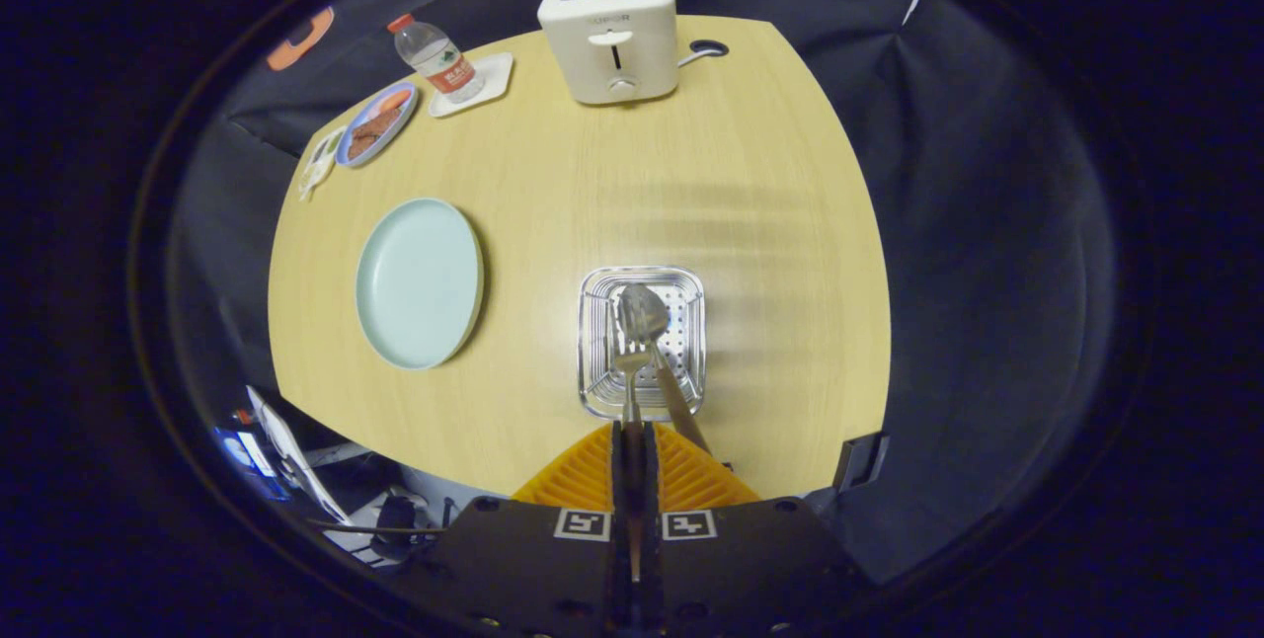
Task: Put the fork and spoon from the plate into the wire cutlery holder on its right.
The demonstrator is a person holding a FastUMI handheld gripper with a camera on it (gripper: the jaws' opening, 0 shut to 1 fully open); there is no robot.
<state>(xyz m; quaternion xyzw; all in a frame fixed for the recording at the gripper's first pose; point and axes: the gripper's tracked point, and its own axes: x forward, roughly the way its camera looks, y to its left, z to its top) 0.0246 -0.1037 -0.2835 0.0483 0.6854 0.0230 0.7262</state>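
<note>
Fingers of our hand-held gripper (633,440) pinch the fork (630,371) handle, its tines hanging inside the wire cutlery holder (592,342). We see the spoon (644,314) already leaning there. Left on the worktop (691,184) sits the bare plate (419,282).

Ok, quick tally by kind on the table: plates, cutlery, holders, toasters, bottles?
plates: 2 (pale blue plate, food plate)
cutlery: 2 (spoon leaning in the holder; fork held in the shut tool, over the holder)
wire holder: 1
toaster: 1
bottle: 1
Total: 7
</note>
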